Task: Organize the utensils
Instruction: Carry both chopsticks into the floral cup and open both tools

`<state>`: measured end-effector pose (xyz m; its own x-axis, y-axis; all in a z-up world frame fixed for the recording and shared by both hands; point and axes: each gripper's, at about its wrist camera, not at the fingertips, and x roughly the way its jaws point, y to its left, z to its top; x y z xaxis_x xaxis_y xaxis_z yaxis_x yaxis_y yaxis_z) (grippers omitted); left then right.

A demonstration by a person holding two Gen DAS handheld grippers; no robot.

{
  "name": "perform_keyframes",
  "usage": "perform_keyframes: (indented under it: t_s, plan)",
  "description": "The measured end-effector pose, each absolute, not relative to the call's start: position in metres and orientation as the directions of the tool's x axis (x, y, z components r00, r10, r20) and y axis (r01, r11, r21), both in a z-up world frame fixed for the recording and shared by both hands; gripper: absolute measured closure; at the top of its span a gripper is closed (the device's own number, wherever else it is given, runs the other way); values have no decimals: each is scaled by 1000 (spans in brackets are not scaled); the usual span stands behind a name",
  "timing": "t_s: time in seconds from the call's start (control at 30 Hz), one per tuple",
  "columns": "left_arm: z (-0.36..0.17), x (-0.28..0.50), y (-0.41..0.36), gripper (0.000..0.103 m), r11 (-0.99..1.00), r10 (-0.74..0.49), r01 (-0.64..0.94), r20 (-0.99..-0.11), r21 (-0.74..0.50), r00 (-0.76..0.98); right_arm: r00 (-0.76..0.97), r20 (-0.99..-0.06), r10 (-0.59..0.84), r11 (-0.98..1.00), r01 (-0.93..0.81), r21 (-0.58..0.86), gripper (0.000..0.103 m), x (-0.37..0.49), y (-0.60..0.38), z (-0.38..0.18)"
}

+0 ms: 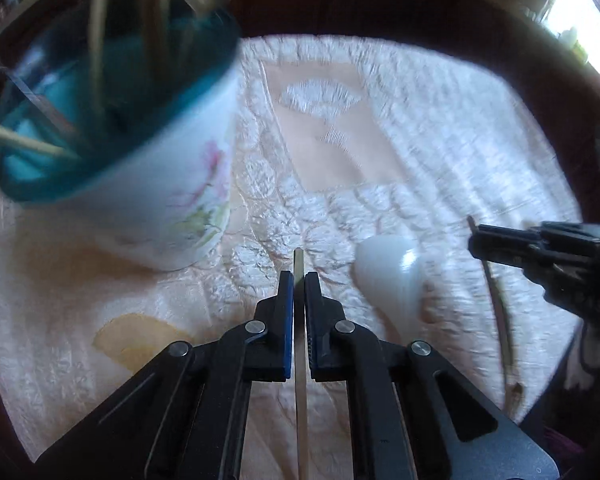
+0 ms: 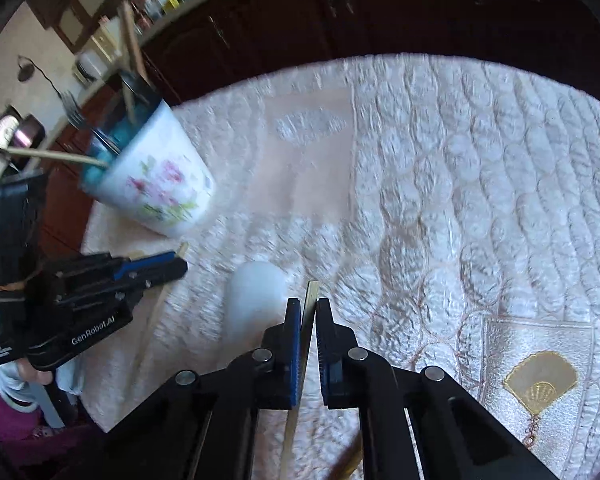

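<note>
A white floral cup with a teal inside (image 1: 140, 152) stands at the left and holds several chopsticks and a fork; it also shows in the right wrist view (image 2: 156, 184). My left gripper (image 1: 299, 278) is shut on a pale chopstick (image 1: 299, 264) above the cloth. It shows from the side in the right wrist view (image 2: 176, 262). My right gripper (image 2: 309, 306) is shut on another chopstick (image 2: 311, 292). It appears at the right edge of the left wrist view (image 1: 476, 240). A white spoon (image 1: 392, 276) lies on the cloth between the grippers, also in the right wrist view (image 2: 254, 292).
A white and peach embroidered cloth (image 2: 440, 180) covers the table. Dark wooden cabinets (image 2: 340, 12) stand behind it. A dark thin utensil (image 1: 500, 312) lies near the table's right edge. A gold fan motif (image 2: 540, 380) marks the cloth at the right.
</note>
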<state>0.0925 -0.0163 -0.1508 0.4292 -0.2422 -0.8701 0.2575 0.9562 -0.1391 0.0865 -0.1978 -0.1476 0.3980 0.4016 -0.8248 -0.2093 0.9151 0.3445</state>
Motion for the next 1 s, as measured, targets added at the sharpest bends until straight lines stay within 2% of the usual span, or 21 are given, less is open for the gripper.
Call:
perform_keyframes:
  t_s: [0.3,0.63,1.0]
  plan:
    - [-81,58,15,99,931,-358,256,-780,-259,513,499,-723,478,878,-272,393,98,68,-194,-88]
    - [-16,25,34,99,921,-389,273,-677,-278,624,582,-635,508,861,-365,354,98,35,-190,-20]
    - [73,22,60,99,921,-388,288,-533,-264,752,666,-514,540,841,-452,298,98,47,-176,67]
